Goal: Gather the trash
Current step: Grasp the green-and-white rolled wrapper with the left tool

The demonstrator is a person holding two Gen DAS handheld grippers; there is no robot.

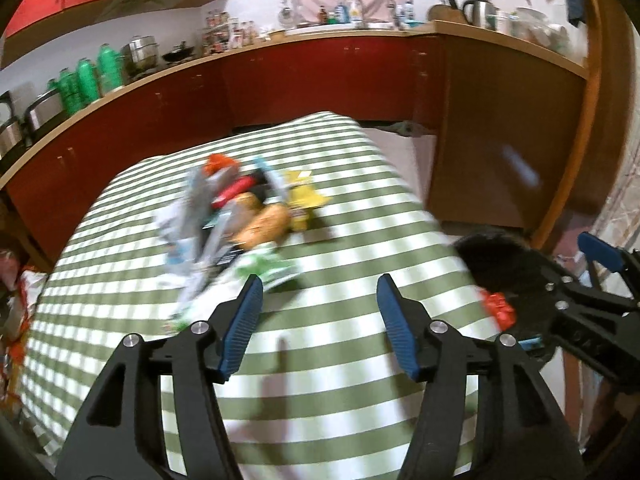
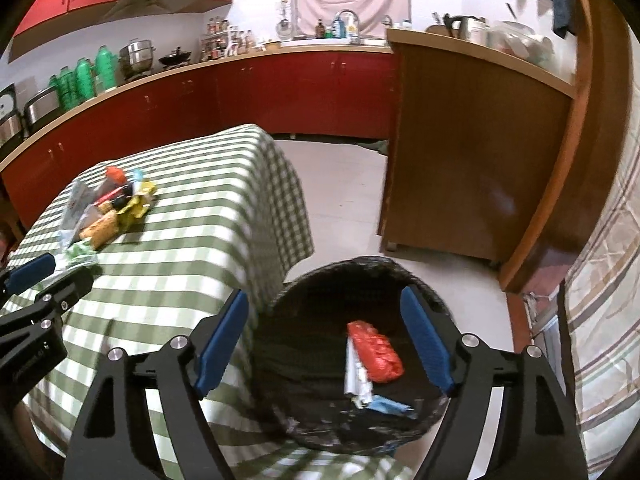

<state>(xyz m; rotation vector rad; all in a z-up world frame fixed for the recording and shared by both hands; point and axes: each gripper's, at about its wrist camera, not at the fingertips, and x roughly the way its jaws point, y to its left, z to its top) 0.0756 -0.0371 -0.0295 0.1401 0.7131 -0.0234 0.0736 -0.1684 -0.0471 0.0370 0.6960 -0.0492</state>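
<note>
A heap of wrappers and packets (image 1: 240, 216) lies on the green-and-white checked tablecloth (image 1: 340, 360); the same wrapper heap (image 2: 108, 208) shows at the left in the right wrist view. My left gripper (image 1: 320, 312) hovers open just short of the heap, nothing between its blue pads. My right gripper (image 2: 324, 340) is open above a black-lined bin (image 2: 320, 420) beside the table. Inside the bin lie a red crumpled bag (image 2: 376, 350), a white wrapper (image 2: 356, 376) and a blue scrap (image 2: 386, 406). The bin (image 1: 500, 264) and right gripper (image 1: 600, 280) also appear in the left wrist view.
Red kitchen cabinets (image 2: 280, 88) with a countertop run behind the table, holding green bottles (image 1: 88, 80), pots and jars. A brown wooden cabinet (image 2: 472, 168) stands at the right, across a strip of pale floor (image 2: 344, 200). Striped fabric (image 2: 600, 320) hangs at the far right.
</note>
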